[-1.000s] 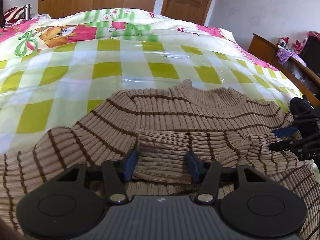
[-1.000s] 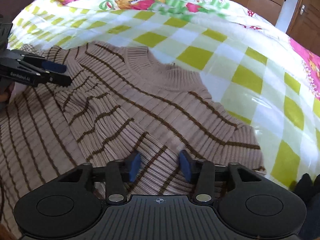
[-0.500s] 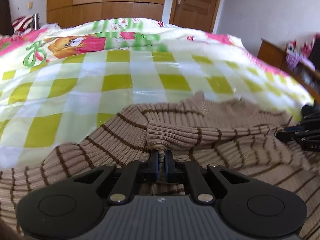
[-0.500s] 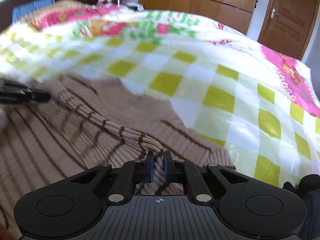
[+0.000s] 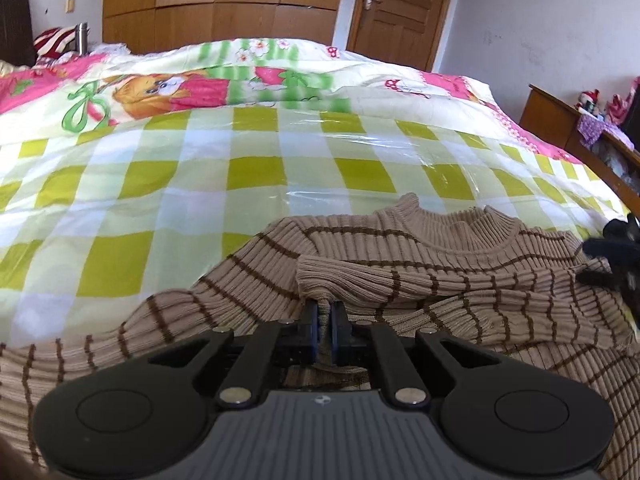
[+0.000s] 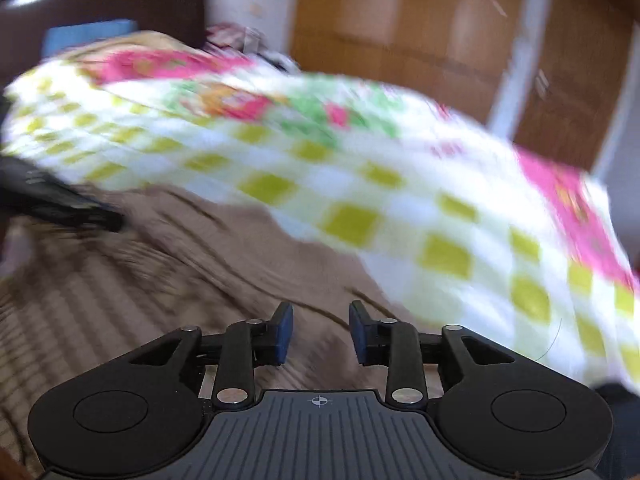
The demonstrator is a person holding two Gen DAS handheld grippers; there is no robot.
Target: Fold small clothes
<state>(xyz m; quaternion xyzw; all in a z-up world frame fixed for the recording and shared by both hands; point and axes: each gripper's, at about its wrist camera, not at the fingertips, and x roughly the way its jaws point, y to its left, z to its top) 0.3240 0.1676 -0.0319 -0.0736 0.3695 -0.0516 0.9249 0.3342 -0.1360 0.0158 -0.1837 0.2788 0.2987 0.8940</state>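
Pads of the left gripper (image 5: 324,330) are pressed together on a pinch of knit at the cuff end of a sleeve (image 5: 420,284), which lies folded across the chest of the striped brown sweater (image 5: 360,248). The right gripper (image 6: 320,330) has its jaws opening, with nothing between them; it hangs over the sweater's right side, and its view is smeared by motion.

The sweater lies spread face up on the checked bedspread (image 5: 248,168), collar (image 5: 464,232) pointing toward the far end of the bed.

Judging by the lie of the cloth, the step in hand is settling the sleeves across the body before the body itself gets folded. To do it well, the left hand should carry the cuff low and flat, lay it straight across the chest without dragging the layer under it, and let go only once the sleeve lies flat. The ribbed knit is thick and springy, so a thin pinch may slip or leave a ridge.

Around the bed stand a wooden wardrobe (image 5: 224,4) and a door (image 5: 396,12); a low cabinet (image 5: 560,124) with clutter sits to the right. A shiny plastic sheet seems to cover the bedspread, which could let the sweater slide. Nothing else lies on the sweater, though the two grippers work close together.
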